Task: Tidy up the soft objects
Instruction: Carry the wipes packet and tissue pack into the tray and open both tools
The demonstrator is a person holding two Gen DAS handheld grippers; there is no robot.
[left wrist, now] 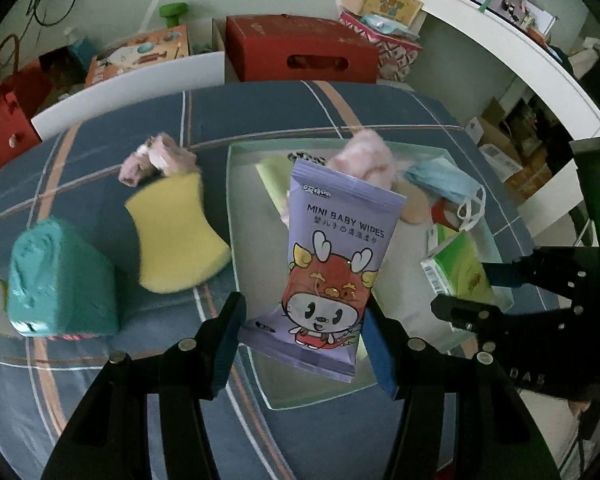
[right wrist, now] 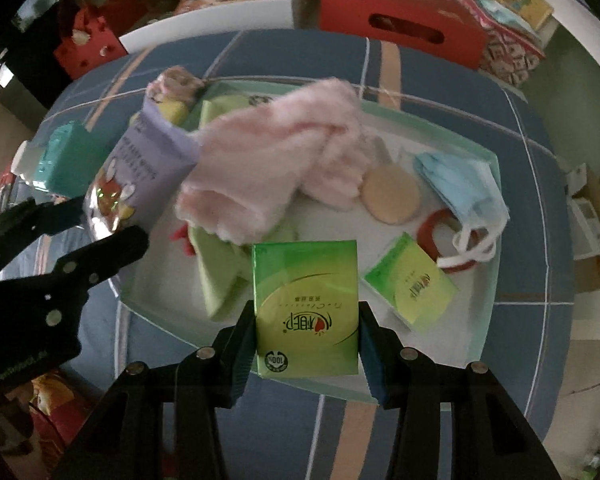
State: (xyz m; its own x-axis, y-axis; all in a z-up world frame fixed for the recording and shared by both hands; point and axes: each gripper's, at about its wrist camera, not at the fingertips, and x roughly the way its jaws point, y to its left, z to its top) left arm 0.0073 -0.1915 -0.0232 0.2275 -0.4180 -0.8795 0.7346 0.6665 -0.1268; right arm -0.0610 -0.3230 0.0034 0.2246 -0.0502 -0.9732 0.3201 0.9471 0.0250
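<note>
My left gripper (left wrist: 300, 334) is shut on a purple pack of mini baby wipes (left wrist: 332, 264), held upright over the near left part of the clear tray (left wrist: 236, 220). My right gripper (right wrist: 306, 344) is shut on a green tissue pack (right wrist: 306, 304) over the tray's near edge (right wrist: 480, 344). In the tray lie a pink towel (right wrist: 276, 160), a blue face mask (right wrist: 456, 184), a second green tissue pack (right wrist: 412, 284), a round beige puff (right wrist: 390, 196), a red ring (right wrist: 428, 232) and a green cloth (right wrist: 220, 276). The wipes pack also shows in the right wrist view (right wrist: 148, 160).
On the blue plaid bed left of the tray lie a yellow sponge (left wrist: 176, 236), a teal bag roll (left wrist: 56, 276) and a small pink cloth (left wrist: 156, 160). A red box (left wrist: 300, 48), gift bags and a white shelf (left wrist: 520, 52) stand beyond the bed.
</note>
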